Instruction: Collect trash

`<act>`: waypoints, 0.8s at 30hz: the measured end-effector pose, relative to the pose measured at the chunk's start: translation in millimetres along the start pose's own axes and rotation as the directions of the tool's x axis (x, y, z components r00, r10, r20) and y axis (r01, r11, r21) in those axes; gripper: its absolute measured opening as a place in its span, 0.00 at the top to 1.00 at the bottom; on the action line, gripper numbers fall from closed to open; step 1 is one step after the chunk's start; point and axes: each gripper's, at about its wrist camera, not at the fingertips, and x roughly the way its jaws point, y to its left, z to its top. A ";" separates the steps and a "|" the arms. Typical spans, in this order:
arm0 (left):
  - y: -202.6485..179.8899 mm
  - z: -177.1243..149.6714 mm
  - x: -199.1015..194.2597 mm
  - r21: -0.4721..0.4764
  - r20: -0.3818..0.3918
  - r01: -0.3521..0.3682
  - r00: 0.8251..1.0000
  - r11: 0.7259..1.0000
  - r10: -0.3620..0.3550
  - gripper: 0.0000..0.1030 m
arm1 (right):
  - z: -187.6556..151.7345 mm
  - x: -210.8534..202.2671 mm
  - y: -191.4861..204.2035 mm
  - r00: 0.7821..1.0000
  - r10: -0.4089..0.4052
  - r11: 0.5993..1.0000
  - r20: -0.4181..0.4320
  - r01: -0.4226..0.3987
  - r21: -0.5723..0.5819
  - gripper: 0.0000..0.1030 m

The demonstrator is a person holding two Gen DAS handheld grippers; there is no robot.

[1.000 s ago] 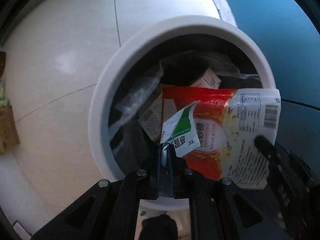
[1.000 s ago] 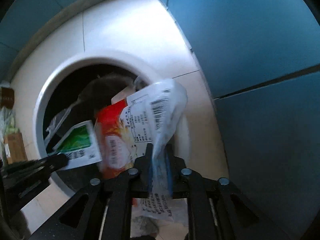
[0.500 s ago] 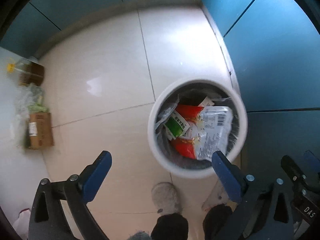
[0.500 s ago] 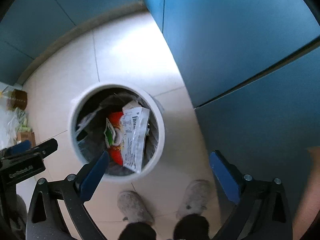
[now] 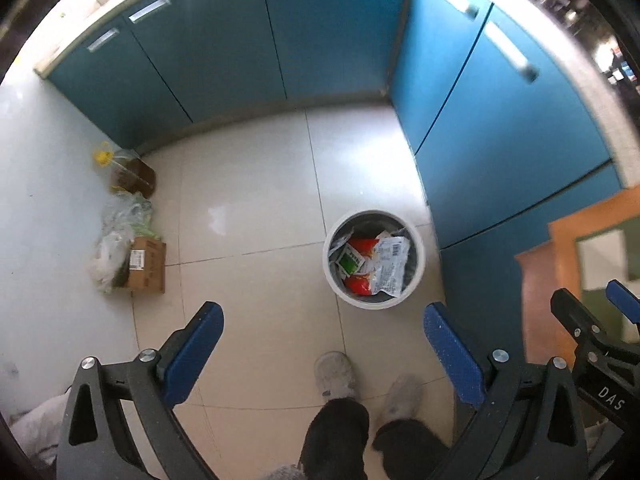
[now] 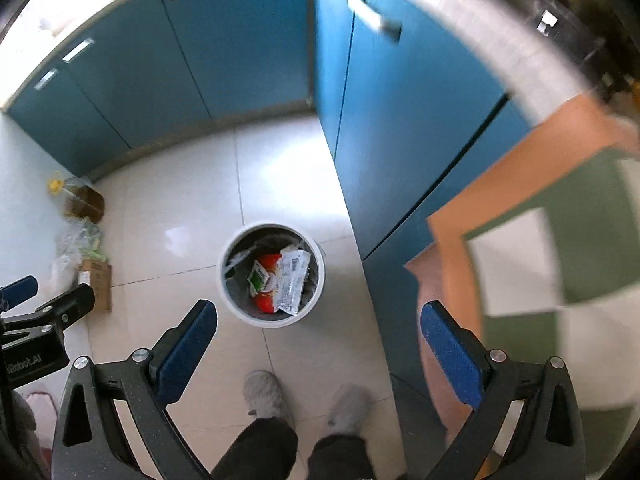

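Your left gripper (image 5: 322, 338) has its blue fingers (image 5: 192, 350) spread wide apart with nothing between them, and your right gripper (image 6: 318, 334) stands the same, its fingers (image 6: 450, 354) apart and empty. Both point steeply down at the tiled floor (image 5: 248, 184). Beyond the fingers, your two grey slippers (image 5: 334, 372) stand on the tiles. Just ahead of them sits the white bin (image 5: 374, 258), close beside the blue cupboards (image 5: 500, 136). The trash lies inside it: a red and white packet (image 5: 378, 266) and a small green and white wrapper (image 5: 349, 261) on top. Well off to the left, against the wall, lie a cardboard box (image 5: 146, 266), some plastic bags (image 5: 120, 228) and an oil bottle (image 5: 130, 172).
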 end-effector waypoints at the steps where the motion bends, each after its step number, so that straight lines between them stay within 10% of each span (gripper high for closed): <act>1: 0.5 -4.5 -12.5 -0.004 0.012 -0.006 1.000 1.000 0.006 0.01 | -2.2 -20.2 -2.8 1.000 0.012 1.000 0.011 -0.012 -0.001 0.00; 12: -6.4 -58.7 -167.3 -0.089 0.145 0.008 0.989 0.996 0.005 0.01 | -33.4 -220.3 -48.0 0.981 0.145 0.988 0.129 -0.136 -0.075 0.00; 24: -12.6 -107.4 -277.7 -0.141 0.207 0.120 0.974 0.983 -0.089 0.01 | -64.2 -329.0 -79.2 0.941 0.304 0.949 0.149 -0.286 -0.134 0.00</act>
